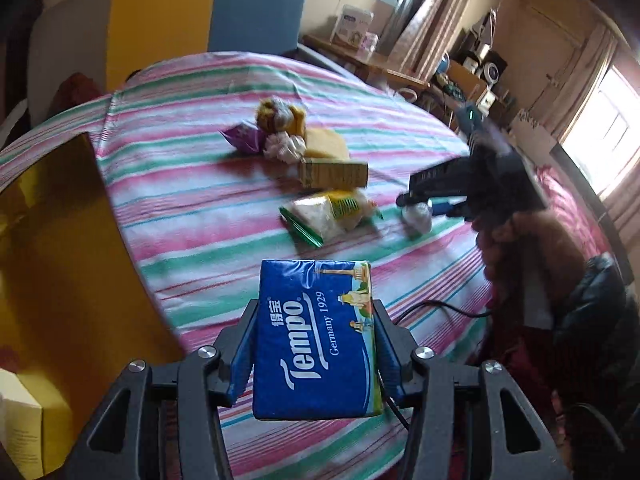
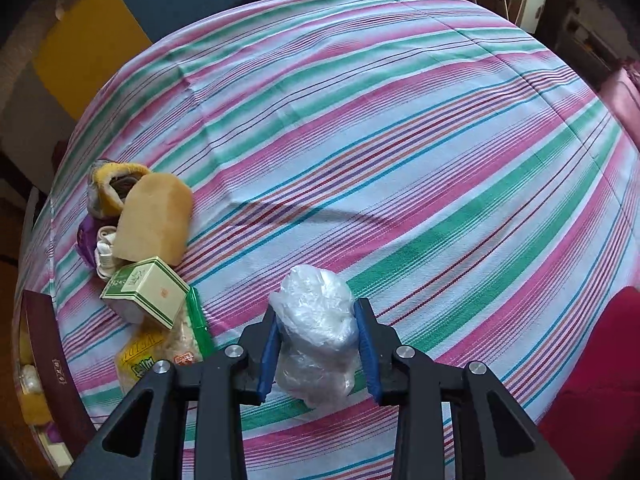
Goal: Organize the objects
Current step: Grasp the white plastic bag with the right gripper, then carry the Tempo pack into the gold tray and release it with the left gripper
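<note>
My left gripper (image 1: 314, 344) is shut on a blue Tempo tissue pack (image 1: 316, 340) and holds it above the striped bedsheet (image 1: 180, 184). My right gripper (image 2: 318, 328) is shut on a crumpled clear plastic bag (image 2: 316, 328) above the sheet; it also shows in the left wrist view (image 1: 424, 204) at the right. A pile lies on the sheet: a green and white box (image 2: 146, 290), a yellow snack packet (image 2: 160, 354), a tan pouch (image 2: 156, 220), a fuzzy yellow-grey item (image 2: 108, 184), and a purple wrapper (image 1: 244, 140).
A yellow box (image 1: 52, 280) with an open interior stands at the left edge of the bed, shown as a dark-rimmed box (image 2: 44, 356) in the right wrist view. A yellow and blue headboard (image 1: 200, 12) is behind. A red cloth (image 2: 600, 380) lies at right.
</note>
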Demonstrator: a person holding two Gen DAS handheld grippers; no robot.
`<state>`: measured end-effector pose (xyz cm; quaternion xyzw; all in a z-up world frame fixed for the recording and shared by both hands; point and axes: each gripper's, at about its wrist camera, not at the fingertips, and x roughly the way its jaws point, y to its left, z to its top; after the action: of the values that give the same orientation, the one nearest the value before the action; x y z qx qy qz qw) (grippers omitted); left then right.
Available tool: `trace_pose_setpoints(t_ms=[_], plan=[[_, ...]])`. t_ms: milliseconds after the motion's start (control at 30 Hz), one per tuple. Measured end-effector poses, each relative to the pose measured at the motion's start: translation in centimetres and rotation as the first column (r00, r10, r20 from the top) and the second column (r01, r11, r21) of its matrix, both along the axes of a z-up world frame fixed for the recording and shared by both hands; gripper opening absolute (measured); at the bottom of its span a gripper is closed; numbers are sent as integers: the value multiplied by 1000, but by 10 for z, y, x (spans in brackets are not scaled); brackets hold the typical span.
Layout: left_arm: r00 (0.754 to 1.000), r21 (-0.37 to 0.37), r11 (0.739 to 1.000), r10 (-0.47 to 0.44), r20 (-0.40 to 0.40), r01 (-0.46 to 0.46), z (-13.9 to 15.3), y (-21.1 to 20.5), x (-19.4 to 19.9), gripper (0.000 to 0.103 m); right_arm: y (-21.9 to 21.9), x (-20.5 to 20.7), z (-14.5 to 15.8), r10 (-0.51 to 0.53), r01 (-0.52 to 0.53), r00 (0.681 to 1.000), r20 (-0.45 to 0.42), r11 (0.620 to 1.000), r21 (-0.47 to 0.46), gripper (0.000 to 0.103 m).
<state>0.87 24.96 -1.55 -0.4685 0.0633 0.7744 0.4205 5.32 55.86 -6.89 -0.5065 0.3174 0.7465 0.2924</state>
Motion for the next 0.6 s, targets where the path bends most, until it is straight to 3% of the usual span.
trace_pose_setpoints(t_ms=[167,267,467,600], plan=[[994,55,992,111,6,-112,23,-47,-29,52,-6,-5,-3,35,-36,998,44,999,23,39],[978,40,977,211,-7,-210,31,-83,-58,52,-12,-7,-4,60,-63,996,73,997,47,39],[910,-49,910,414,20,-413,20,-156,-140,52,-14,-6,-3,81,-86,993,83,994,63,39],[867,-101,865,497,43,-491,-1,-184,-186,52,-15,-5,-2,95,-101,992,88,992,72,39]])
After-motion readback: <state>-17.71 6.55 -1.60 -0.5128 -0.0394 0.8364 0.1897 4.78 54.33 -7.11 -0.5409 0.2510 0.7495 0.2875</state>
